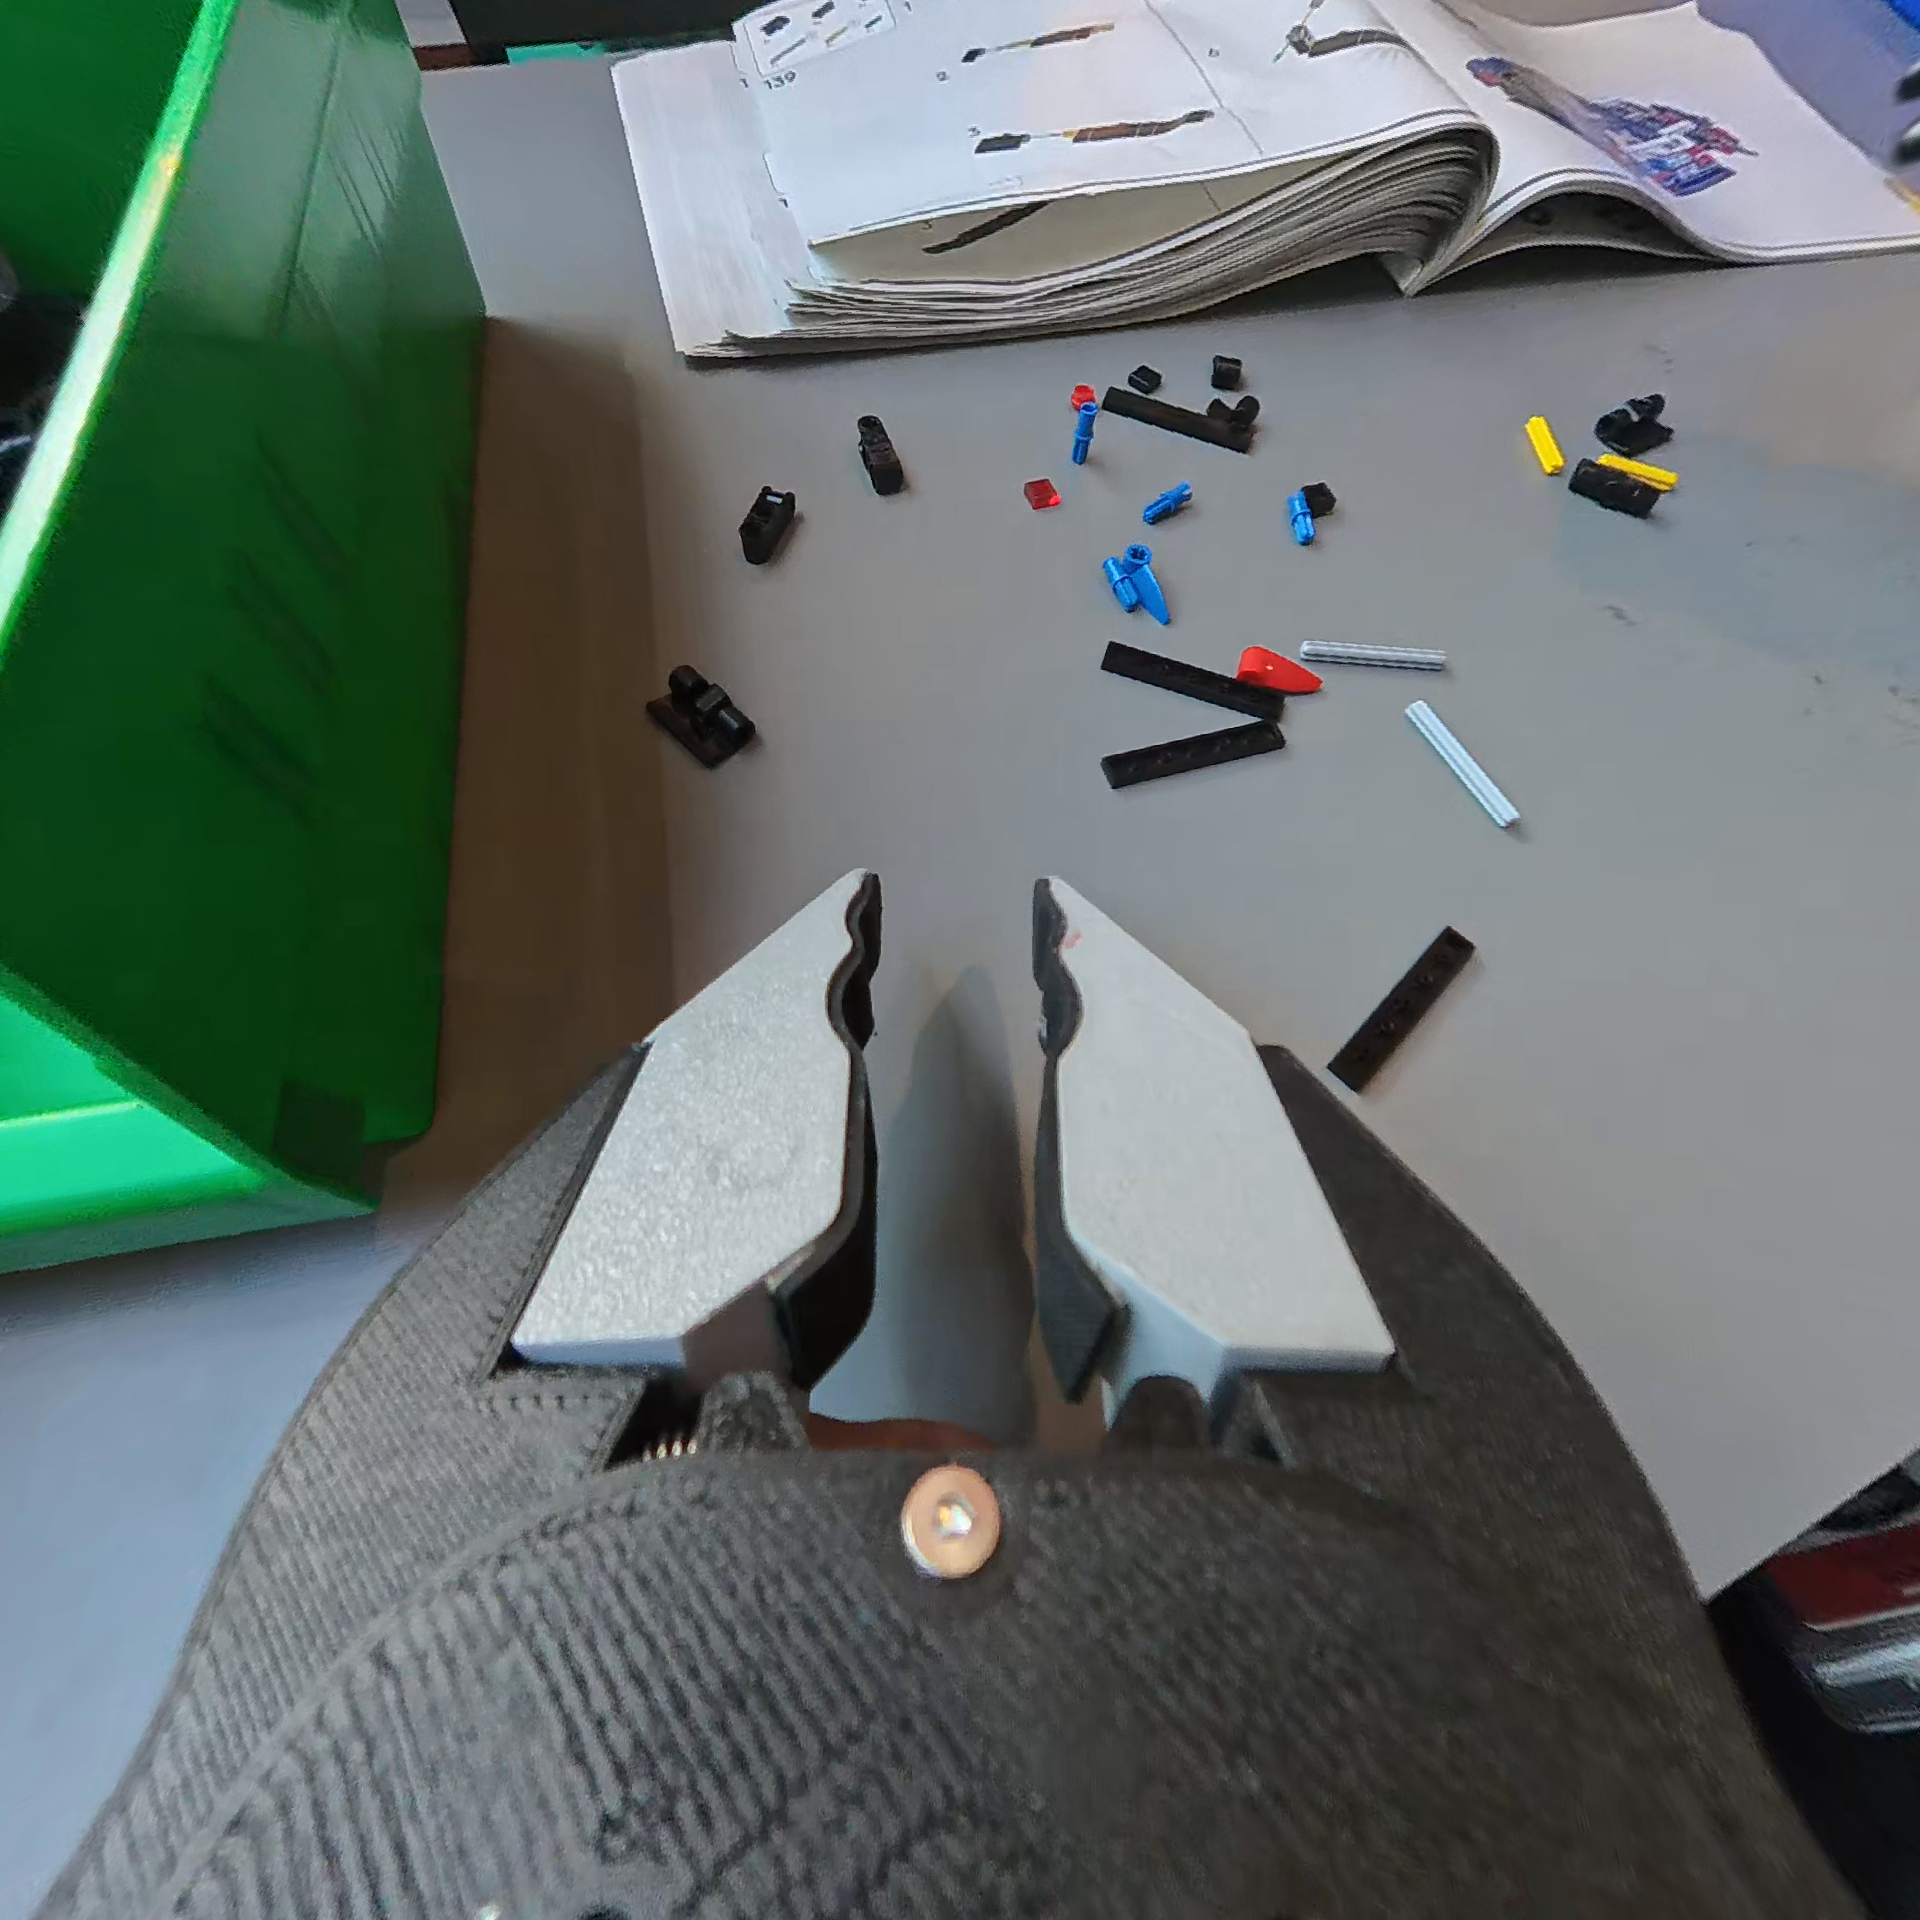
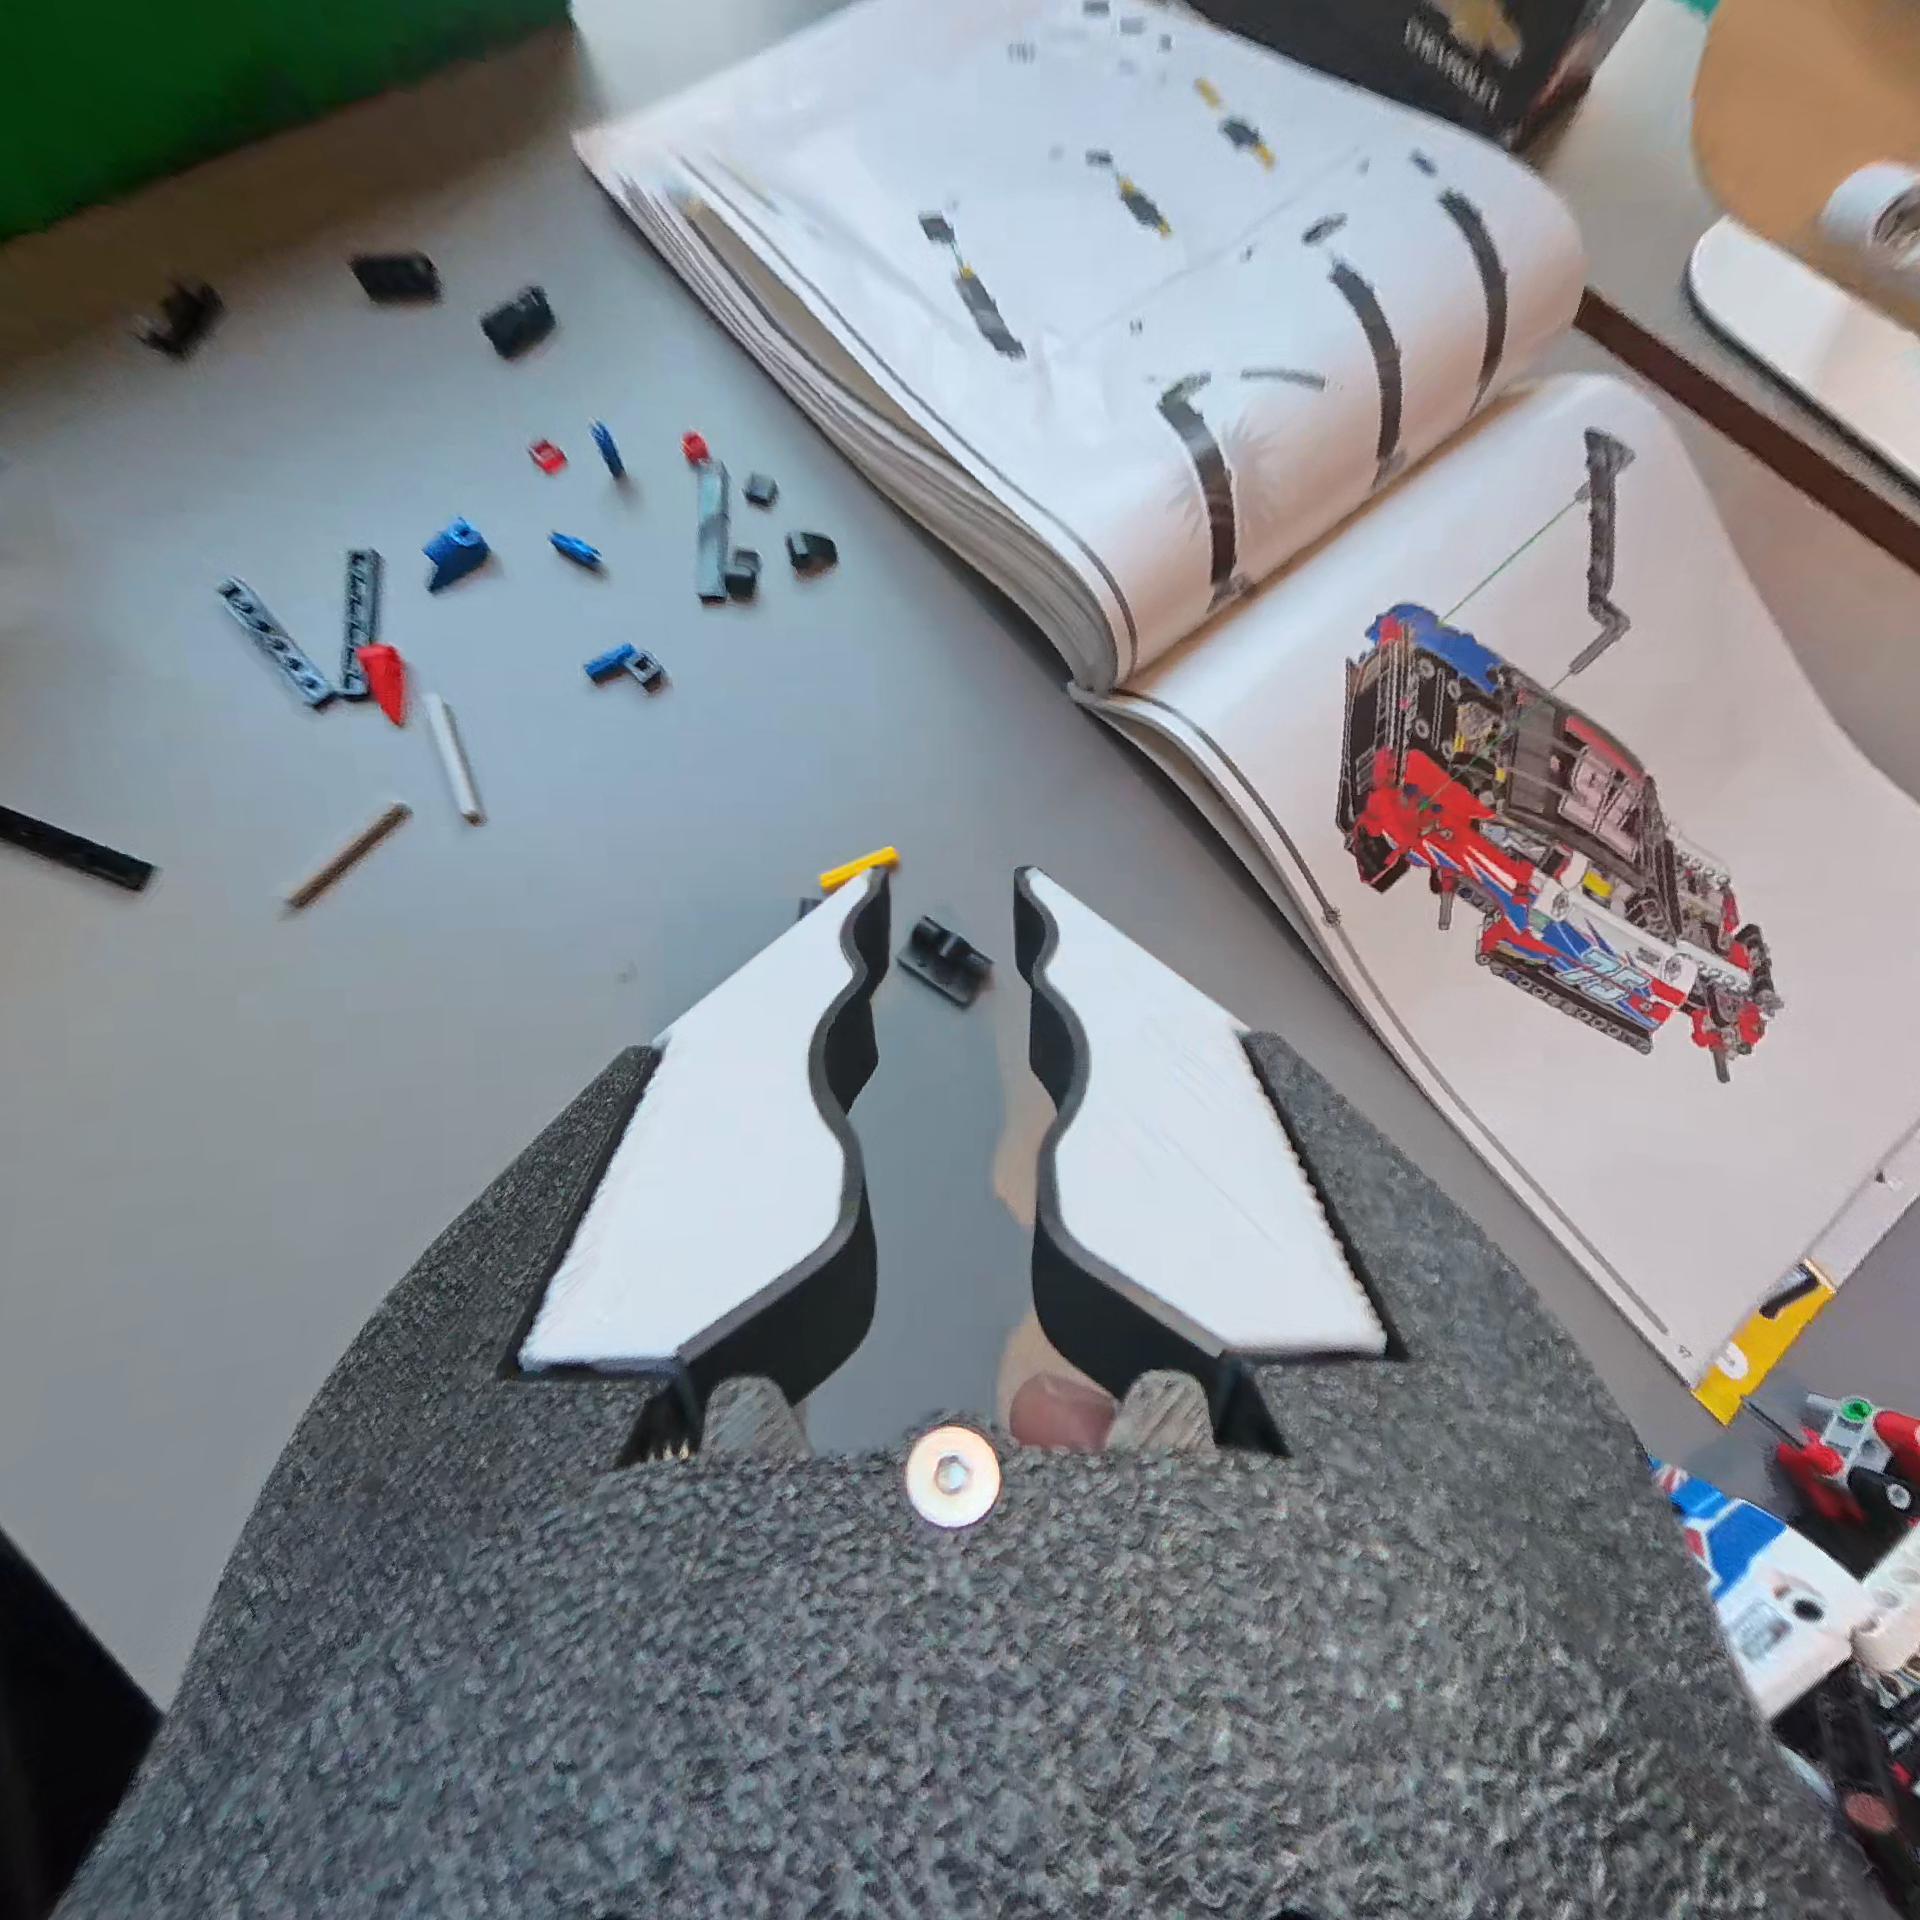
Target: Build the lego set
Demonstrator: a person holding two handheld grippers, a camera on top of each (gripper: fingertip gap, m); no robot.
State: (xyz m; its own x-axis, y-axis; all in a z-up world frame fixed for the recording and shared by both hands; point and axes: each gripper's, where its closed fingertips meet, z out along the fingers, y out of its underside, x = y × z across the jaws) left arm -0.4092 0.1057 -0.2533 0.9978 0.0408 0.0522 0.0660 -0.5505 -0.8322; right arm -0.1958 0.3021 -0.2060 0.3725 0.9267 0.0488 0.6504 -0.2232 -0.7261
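Both the left gripper (image 1: pixel 956 894) and right gripper (image 2: pixel 951 883) hung spread and empty over the grey table (image 1: pixel 1558 1143), Lego pieces (image 1: pixel 1195 681) scattered mid-table, instruction booklet (image 1: pixel 1143 187) open along its far edge.

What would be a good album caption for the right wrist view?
Open right gripper poised over a small black Lego piece on the grey table, beside the open instruction booklet.

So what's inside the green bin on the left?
Only a dark, indistinct mass shows at the open top of the green bin, at the left wrist view's edge. Its wall hides the rest, so the contents cannot be identified.
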